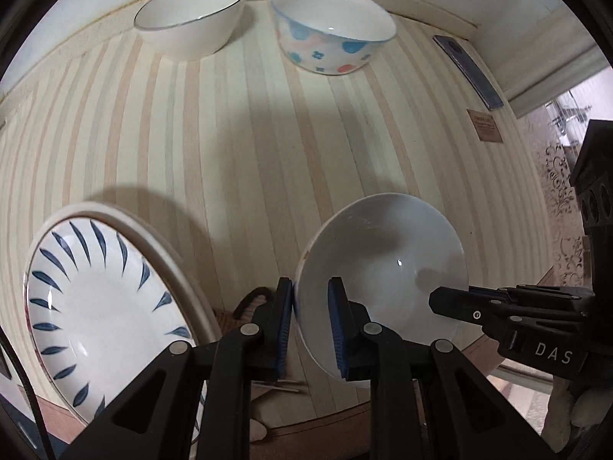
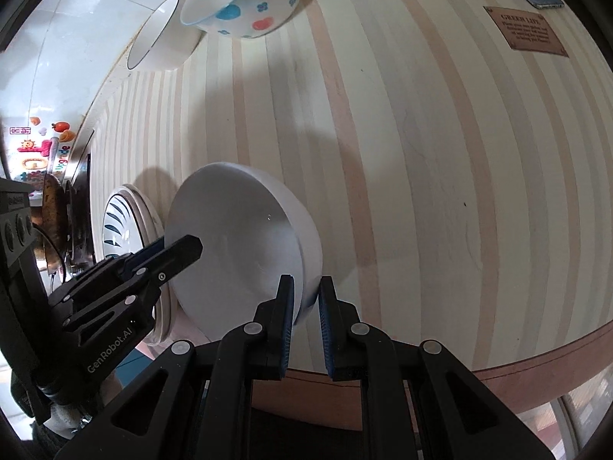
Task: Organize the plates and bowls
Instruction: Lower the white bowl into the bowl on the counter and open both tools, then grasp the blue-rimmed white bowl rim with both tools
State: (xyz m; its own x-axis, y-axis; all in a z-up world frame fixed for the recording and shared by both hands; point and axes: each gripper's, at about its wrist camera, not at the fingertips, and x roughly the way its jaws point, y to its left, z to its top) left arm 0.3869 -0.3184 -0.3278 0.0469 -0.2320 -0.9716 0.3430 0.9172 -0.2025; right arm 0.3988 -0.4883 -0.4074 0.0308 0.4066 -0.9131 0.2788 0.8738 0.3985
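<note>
This looks like a home kitchen or dining corner. A counter [image 1: 237,145] under a pastel striped cover carries everyday crockery: a plain white bowl [image 1: 191,15] and a flower-dotted bowl [image 1: 329,34] at the far edge, and a plate with blue leaf strokes [image 1: 99,306] near the left. Glossy white wall tiles [image 2: 76,38] rise behind, bright cartoon stickers [image 2: 42,145] show far left, and patterned frosted glass [image 1: 559,191] stands on the right.
</note>
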